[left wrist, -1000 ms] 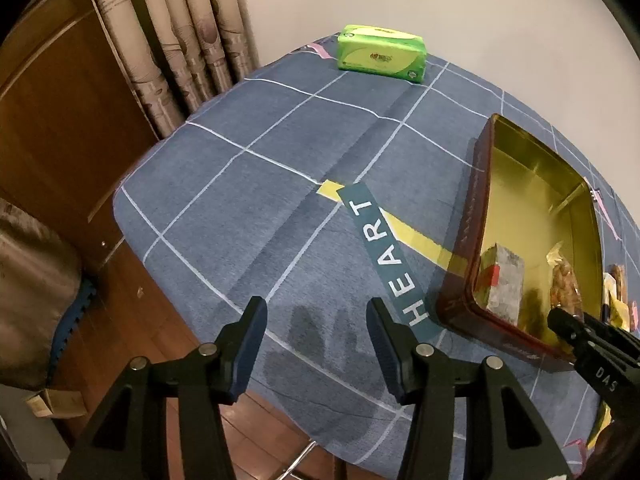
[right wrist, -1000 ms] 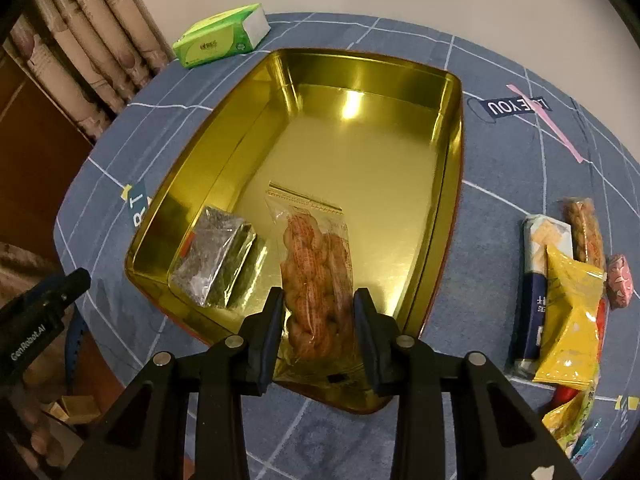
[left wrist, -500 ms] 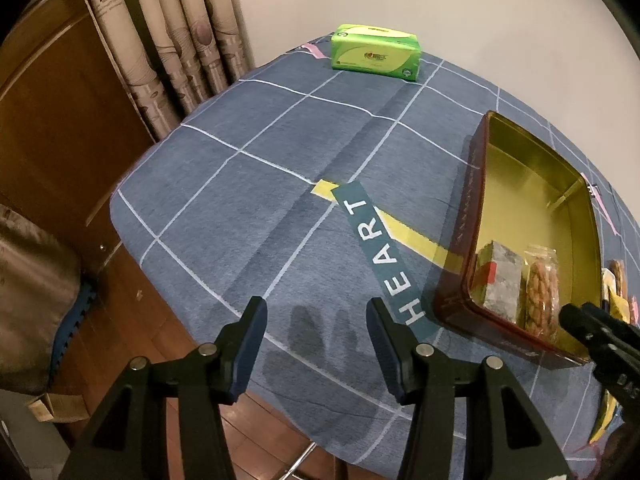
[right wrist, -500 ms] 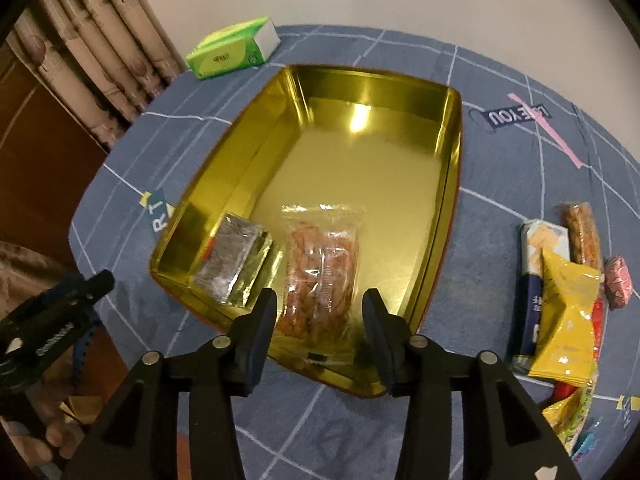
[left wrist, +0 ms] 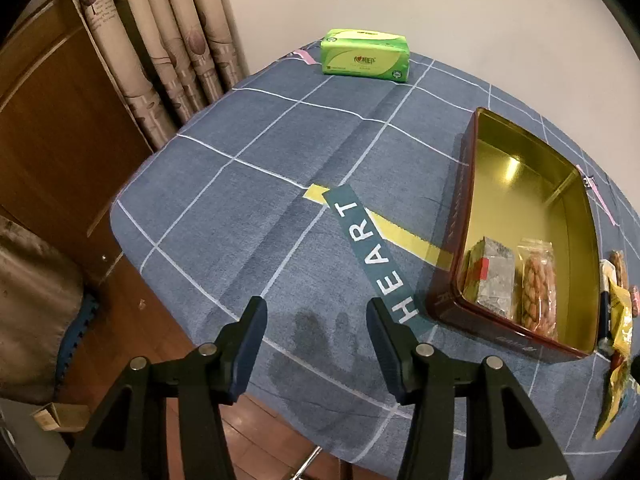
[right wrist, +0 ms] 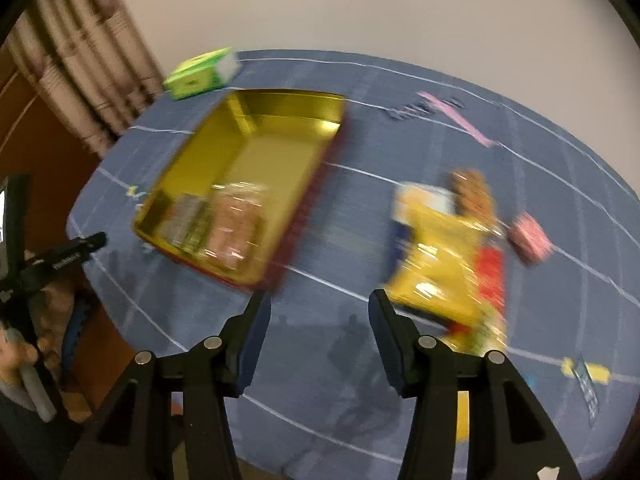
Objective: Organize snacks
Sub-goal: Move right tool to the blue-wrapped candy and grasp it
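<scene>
A gold tin (left wrist: 468, 216) with dark red outer walls sits on the blue checked tablecloth; it also shows blurred in the right wrist view (right wrist: 188, 168). Inside its near end lie a silver packet (left wrist: 494, 280) and a clear bag of brown snacks (left wrist: 538, 284). Right of the tin is a pile of loose snacks: a yellow bag (right wrist: 444, 252), a red pack (right wrist: 490, 276), a pink wrapped piece (right wrist: 530, 236). My left gripper (left wrist: 316, 320) is open and empty over the table's near edge. My right gripper (right wrist: 318, 316) is open and empty, between tin and pile.
A green tissue pack (left wrist: 366, 56) lies at the table's far side. A "HEART" strip (left wrist: 370, 256) is printed on the cloth. Curtains (left wrist: 160, 40) and a wooden cabinet (left wrist: 52, 128) stand to the left. The table edge and the floor are just below both grippers.
My right gripper let go of the clear snack bag in the tin, opened, pulled back and swung right toward the snack pile. The left gripper stayed almost still.
</scene>
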The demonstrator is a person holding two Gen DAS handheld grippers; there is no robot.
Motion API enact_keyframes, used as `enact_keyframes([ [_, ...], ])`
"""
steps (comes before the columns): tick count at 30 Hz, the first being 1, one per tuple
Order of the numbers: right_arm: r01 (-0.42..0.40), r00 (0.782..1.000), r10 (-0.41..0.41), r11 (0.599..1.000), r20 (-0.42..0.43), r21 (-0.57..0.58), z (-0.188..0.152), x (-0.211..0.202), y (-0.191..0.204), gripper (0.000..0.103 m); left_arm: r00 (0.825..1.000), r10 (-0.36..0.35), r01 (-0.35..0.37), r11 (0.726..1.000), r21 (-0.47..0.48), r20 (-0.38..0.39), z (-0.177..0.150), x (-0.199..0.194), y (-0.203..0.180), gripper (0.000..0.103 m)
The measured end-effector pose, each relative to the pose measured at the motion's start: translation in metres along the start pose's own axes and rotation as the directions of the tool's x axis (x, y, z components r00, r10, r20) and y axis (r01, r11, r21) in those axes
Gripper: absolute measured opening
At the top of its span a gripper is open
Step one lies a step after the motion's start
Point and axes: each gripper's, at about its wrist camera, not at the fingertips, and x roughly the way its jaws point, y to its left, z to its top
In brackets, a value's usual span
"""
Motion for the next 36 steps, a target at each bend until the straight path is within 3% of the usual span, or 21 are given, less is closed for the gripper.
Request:
enact_keyframes([
  [7, 0.111, 0.993, -0.104, 0.981, -0.056, 0.156, -0.04, -0.016, -0.08, 0.049, 1.0, 0.01, -0.01, 1.0, 0.017, 0.006, -0.002, -0.002, -0.006, 0.053],
  [15, 0.149, 0.986, -0.117, 0.942, -0.123, 0.302, -0.083, -0.017, -0.142, 0.049, 1.0, 0.015, -0.016, 1.0, 0.015, 0.009, -0.003, -0.001, -0.007, 0.053],
  [22, 0.099, 0.989, -0.039, 0.892, -0.143, 0.441, -0.102, -0.007, -0.164, 0.049, 0.999, 0.027, -0.027, 1.0, 0.008, 0.027, -0.002, -0.002, -0.007, 0.053],
  [28, 0.007, 0.989, 0.081, 0.805, -0.121, 0.593, -0.101, 0.002, -0.177, 0.052, 0.999, 0.041, -0.042, 0.999, 0.018, 0.024, -0.003, 0.001, -0.01, 0.053],
  [33, 0.027, 0.987, 0.088, 0.742, -0.138, 0.669, -0.098, 0.015, -0.19, 0.054, 0.998, 0.049, -0.049, 0.999, 0.018, 0.026, -0.003, 0.001, -0.009, 0.053],
  [36, 0.039, 0.988, 0.071, 0.751, -0.14, 0.659, -0.09, 0.021, -0.193, 0.054, 0.998, 0.057, -0.057, 0.998, 0.019, 0.026, -0.003, 0.001, -0.009, 0.053],
])
